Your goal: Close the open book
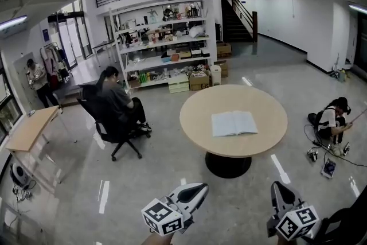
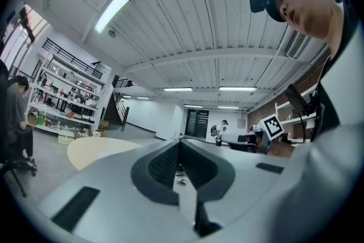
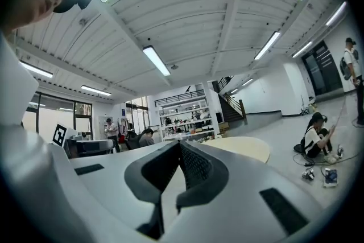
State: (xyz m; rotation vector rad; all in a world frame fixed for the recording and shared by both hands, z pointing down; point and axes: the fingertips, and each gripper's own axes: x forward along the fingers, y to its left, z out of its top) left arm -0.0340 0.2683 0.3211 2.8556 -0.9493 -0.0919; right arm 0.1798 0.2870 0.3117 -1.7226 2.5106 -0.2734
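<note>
Plainly the step in hand is the approach: the book [image 1: 234,123] lies open and flat about the middle of the round counter [image 1: 198,117], well in from every edge. Both grippers are well apart from it, low over the floor on the near side.

The left gripper [image 1: 202,187] has its jaws together and nothing between them. The right gripper [image 1: 277,186] is likewise closed and empty.

To do it well, I would come right up to the near edge before reaching, since the book sits deep on the counter. The spine seems to run from the near edge toward the far one, so one half lies to each side. One gripper's closed tip can press lightly on one half to keep the book from sliding. The other then slips under the outer edge of the other half, lifts it and folds it over the spine. Loose pages may fan or lag behind, so a slow sweep and a final press flat seem wise.

As for containers, none shows on the counter. Cardboard boxes [image 1: 199,81] and a pale crate [image 1: 178,85] stand on the floor by the shelf [image 1: 163,43]; their contents are too small to tell.
</note>
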